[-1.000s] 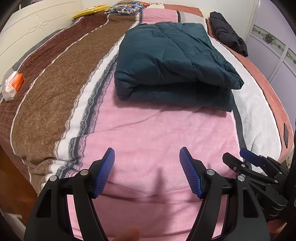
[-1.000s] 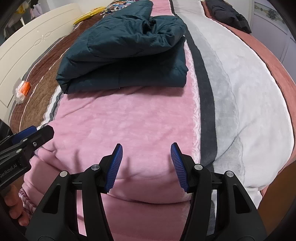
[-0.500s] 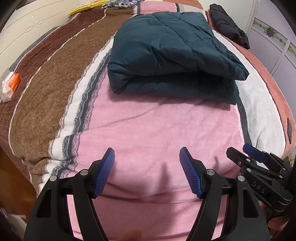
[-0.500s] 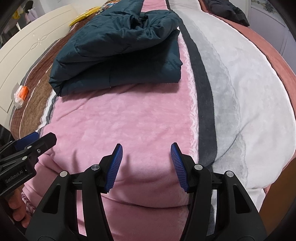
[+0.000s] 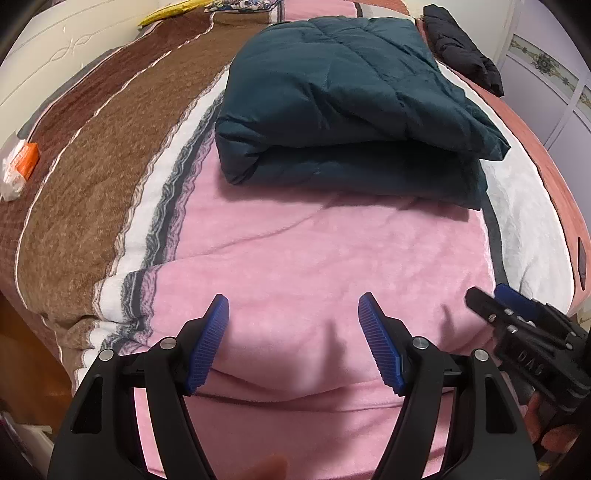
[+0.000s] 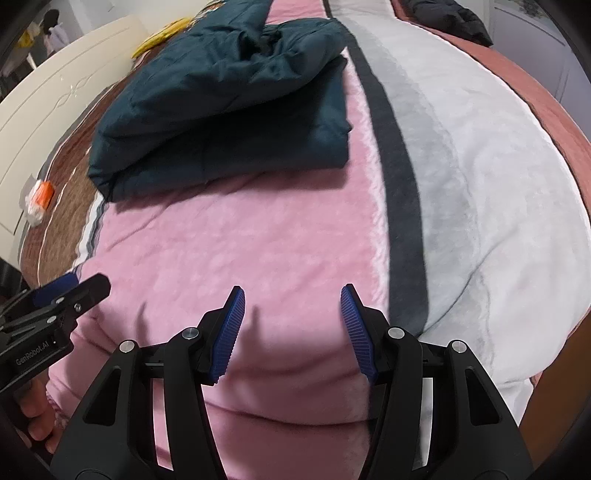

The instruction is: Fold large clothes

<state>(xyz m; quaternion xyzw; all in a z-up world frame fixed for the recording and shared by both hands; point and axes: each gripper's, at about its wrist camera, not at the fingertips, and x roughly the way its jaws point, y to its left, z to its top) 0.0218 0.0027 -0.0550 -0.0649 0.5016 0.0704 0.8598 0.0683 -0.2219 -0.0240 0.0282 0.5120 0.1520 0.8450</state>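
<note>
A dark teal padded jacket (image 5: 343, 107) lies folded in a thick bundle on the striped bed blanket (image 5: 295, 258), also seen as the jacket (image 6: 229, 99) in the right wrist view. My left gripper (image 5: 293, 310) hangs open over the pink stripe near the bed's front edge, well short of the jacket, nothing between its blue pads. My right gripper (image 6: 291, 301) is open too, over the same pink stripe beside the dark grey band. Each gripper shows at the edge of the other's view: the right one (image 5: 491, 299), the left one (image 6: 74, 288).
A black garment (image 5: 461, 55) lies at the far right of the bed. An orange-and-white packet (image 5: 20, 170) sits on the brown stripe at the left. A yellow item (image 5: 173, 11) and a patterned pillow lie at the far end. A white headboard (image 6: 55, 110) flanks the left side.
Both views have tipped slightly, so the folded jacket sits a little higher and nearer in frame. Both grippers stay open at the same width; the jacket has not moved.
</note>
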